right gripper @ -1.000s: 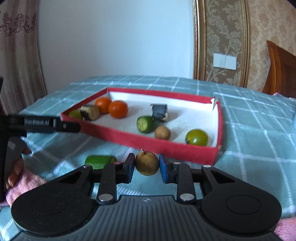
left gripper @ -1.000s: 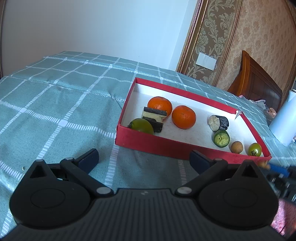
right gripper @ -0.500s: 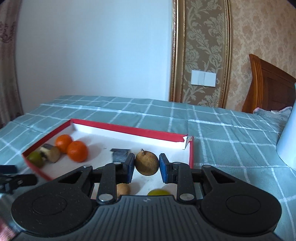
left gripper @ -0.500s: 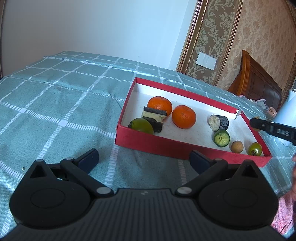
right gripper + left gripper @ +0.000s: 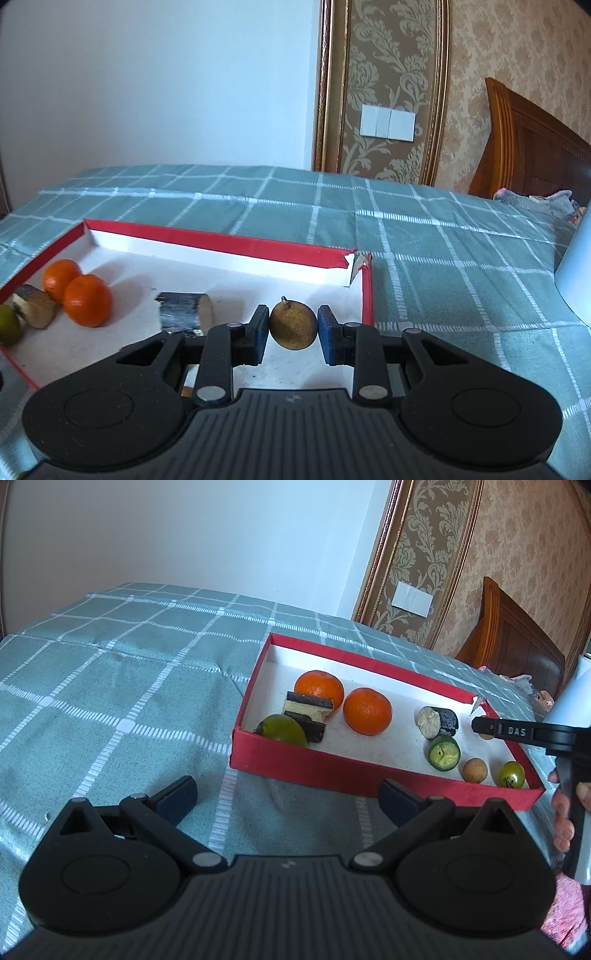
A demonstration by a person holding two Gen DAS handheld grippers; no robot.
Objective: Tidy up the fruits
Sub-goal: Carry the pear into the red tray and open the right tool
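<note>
A red box with a white floor lies on the teal checked cloth. It holds two oranges, a green lime, dark-skinned cut pieces, a cut green fruit, a small brown fruit and a green tomato. My right gripper is shut on a brown round fruit, held over the box's right end. It enters the left wrist view from the right. My left gripper is open and empty in front of the box.
A white cylinder stands on the cloth to the right of the box. A wooden headboard and patterned wall lie behind. Pink cloth is at the near right edge.
My right gripper has carried the brown fruit up from the cloth in front of the box to over the box's right end. The left gripper has stayed still.
</note>
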